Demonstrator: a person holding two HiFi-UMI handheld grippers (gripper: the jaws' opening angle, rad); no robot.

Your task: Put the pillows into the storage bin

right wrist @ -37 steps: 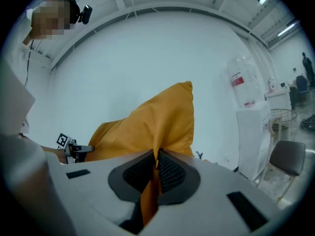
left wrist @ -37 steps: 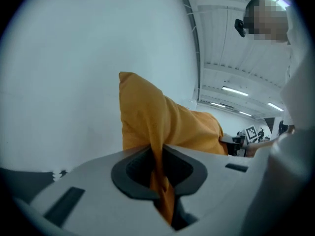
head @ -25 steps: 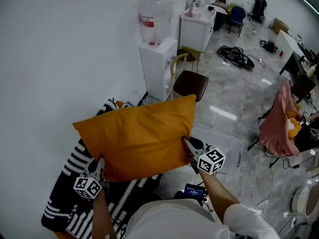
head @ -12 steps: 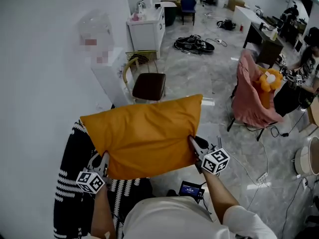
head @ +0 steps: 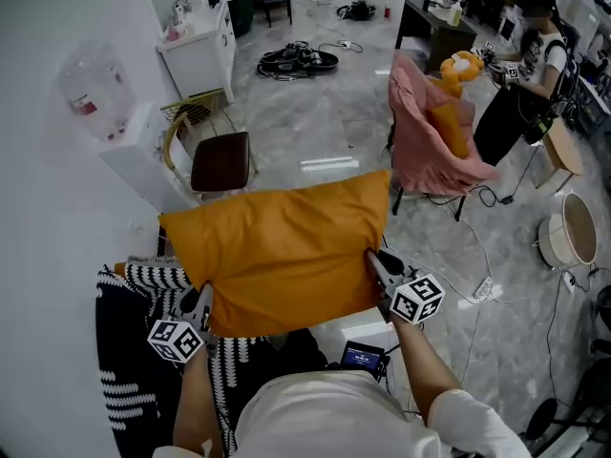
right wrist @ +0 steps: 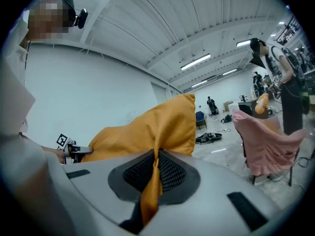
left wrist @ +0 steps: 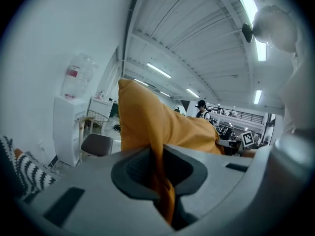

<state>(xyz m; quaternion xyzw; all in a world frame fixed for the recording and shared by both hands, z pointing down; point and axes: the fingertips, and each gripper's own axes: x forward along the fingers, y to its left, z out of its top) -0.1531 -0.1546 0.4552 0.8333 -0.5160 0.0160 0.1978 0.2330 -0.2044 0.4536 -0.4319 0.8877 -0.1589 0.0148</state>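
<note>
Head view: orange pillow (head: 282,256) is held up off the floor in front of the person, spread wide between the two tools. Left gripper (head: 200,301) is clamped on its near left corner, right gripper (head: 374,263) on its near right corner. Black-and-white striped cloth (head: 124,389) lies low at near left, under the left arm. Brown-seated chair (head: 221,160) and water dispenser (head: 105,113) stand by the wall at far left. A chair draped in pink cloth (head: 425,146) stands at far right. A round pale tub (head: 571,232) sits on the floor at the right edge; cannot tell whether it is the storage bin. Left gripper view: jaws nearly together, a thin fold of orange cover pinched between the pads, the pillow's bulk rising beyond. Right gripper view: jaws closed tight on a twisted tuck of cover. Risks, as judged: both bites seem to hold cover fabric alone, so a fast swing could drag cloth out of one bite and leave the pillow hanging by one corner. The pillow also hides the floor just ahead, so it could brush a chair or miss the bin's mouth when lowered.
</note>
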